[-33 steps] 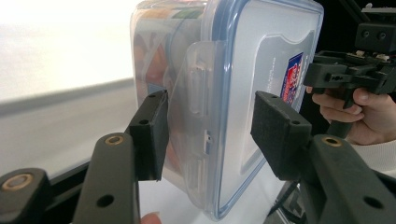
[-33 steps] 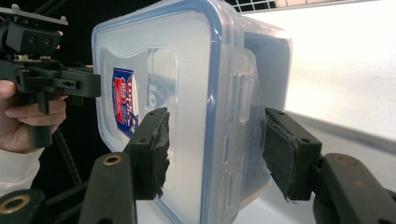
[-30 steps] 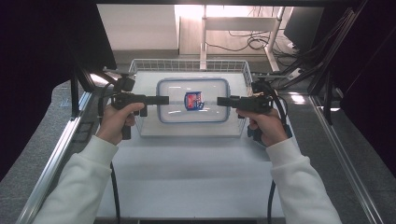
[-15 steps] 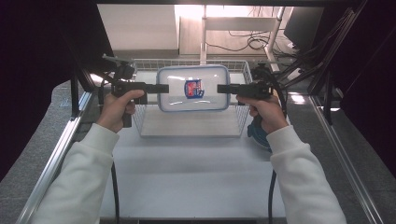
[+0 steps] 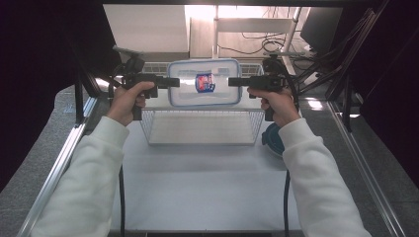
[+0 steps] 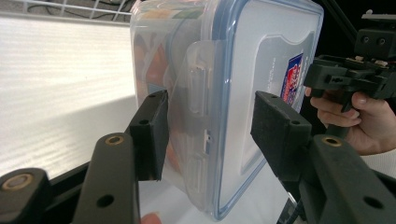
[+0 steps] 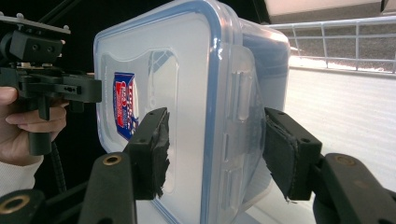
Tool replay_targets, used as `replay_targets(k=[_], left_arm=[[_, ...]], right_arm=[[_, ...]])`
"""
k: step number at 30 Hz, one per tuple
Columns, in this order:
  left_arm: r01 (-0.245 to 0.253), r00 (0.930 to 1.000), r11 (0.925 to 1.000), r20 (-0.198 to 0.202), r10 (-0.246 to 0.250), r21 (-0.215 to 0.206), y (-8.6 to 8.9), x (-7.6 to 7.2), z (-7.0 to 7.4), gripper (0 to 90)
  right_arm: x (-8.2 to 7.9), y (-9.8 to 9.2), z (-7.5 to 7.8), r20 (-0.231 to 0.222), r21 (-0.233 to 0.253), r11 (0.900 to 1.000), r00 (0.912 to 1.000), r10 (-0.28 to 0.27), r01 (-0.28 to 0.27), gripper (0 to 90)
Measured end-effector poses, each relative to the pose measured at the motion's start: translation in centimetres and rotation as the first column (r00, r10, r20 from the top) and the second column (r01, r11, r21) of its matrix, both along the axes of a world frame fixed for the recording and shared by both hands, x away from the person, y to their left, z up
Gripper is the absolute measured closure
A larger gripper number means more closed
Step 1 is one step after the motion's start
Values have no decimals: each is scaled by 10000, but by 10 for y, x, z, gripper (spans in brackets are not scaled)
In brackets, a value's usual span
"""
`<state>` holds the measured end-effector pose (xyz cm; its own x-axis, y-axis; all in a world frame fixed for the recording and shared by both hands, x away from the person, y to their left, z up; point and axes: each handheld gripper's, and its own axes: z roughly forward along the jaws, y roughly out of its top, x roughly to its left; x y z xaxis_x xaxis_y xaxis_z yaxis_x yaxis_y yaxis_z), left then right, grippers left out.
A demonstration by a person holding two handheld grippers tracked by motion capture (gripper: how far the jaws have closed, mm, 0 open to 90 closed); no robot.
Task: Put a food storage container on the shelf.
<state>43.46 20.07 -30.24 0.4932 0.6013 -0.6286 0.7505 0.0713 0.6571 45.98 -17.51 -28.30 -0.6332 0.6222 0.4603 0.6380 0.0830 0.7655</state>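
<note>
While my left gripper (image 5: 173,82) and right gripper (image 5: 233,81) clamp opposite short ends of the lidded food container (image 5: 204,82), it has risen from the wire basket (image 5: 200,136) since a second ago; now held level above it, extraction looks nearly complete.

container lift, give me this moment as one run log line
left claw: gripping container end | right claw: gripping other end | container: lidded, above wire basket | blue lid: on table
</note>
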Motion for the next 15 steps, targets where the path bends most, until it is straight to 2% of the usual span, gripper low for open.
replay_targets(k=[8, 13, 15], left_arm=[[-39, 10000, 9998, -16, 40, 184, 2, 10, 8, 474], [-8, 9993, 9998, -384, 16, 209, 3, 18, -2, 467], [-84, 9994, 9999, -342, 88, 121, 3, 19, -4, 468]], right_arm=[[7, 3, -1, -124, 158, 9998, 9999, -78, 79, 434], [12, 5, -6, -366, 55, 9998, 9992, -184, 186, 434], [13, 6, -8, -461, -14, 9998, 9987, -204, 204, 433]])
